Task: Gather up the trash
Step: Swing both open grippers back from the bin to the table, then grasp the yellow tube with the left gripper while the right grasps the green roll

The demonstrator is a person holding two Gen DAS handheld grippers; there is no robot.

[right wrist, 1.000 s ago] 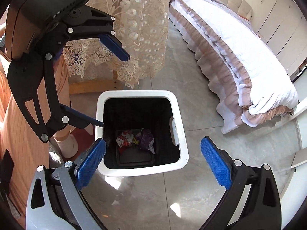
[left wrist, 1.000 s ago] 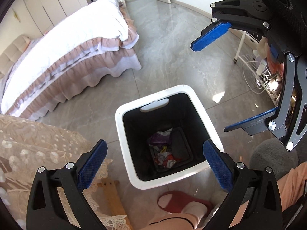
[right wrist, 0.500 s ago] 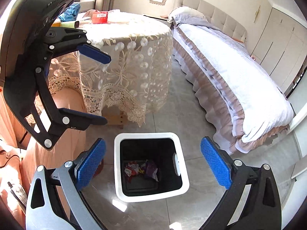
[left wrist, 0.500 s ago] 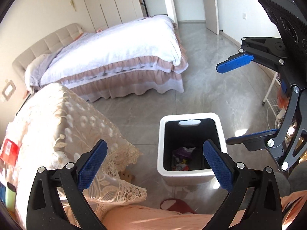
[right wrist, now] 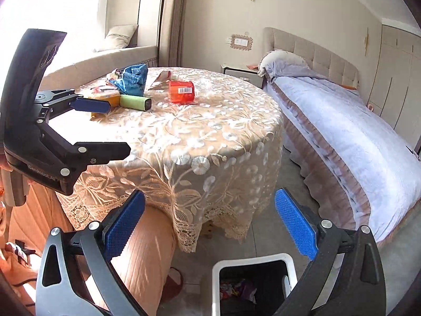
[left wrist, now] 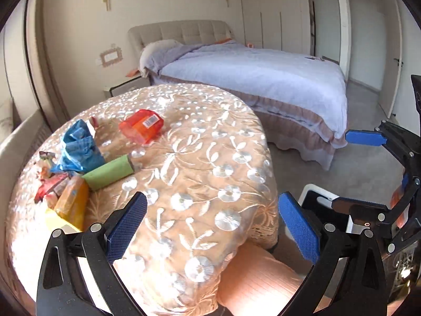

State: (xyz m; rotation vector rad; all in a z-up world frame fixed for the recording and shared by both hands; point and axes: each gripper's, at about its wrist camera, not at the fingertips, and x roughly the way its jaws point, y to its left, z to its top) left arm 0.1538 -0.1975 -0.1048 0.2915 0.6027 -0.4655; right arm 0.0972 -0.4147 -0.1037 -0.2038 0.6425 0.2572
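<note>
A round table with a lace cloth [left wrist: 200, 173] [right wrist: 200, 137] holds trash: a red-orange packet [left wrist: 140, 129] [right wrist: 182, 91], a crumpled blue bag [left wrist: 79, 148] [right wrist: 133, 77], a green roll [left wrist: 109, 172] [right wrist: 134, 102], an orange-yellow packet [left wrist: 69, 205] and small wrappers [left wrist: 48, 181]. My left gripper [left wrist: 213, 230] is open and empty above the table's near edge; it also shows in the right wrist view [right wrist: 102, 129]. My right gripper [right wrist: 210, 226] is open and empty above the white bin [right wrist: 252, 284], which holds wrappers. The bin's rim shows in the left wrist view [left wrist: 310, 192].
A bed with a pale blue cover [left wrist: 257, 79] [right wrist: 355, 137] stands beyond the table. A person's leg in orange clothing [right wrist: 142, 258] and a slipper [right wrist: 175, 279] are beside the bin. A window seat with a pillow [right wrist: 118, 39] lies behind the table.
Both grippers have risen and tilted up from the bin toward the table. The table top and its trash have come into view. Both stay open and empty.
</note>
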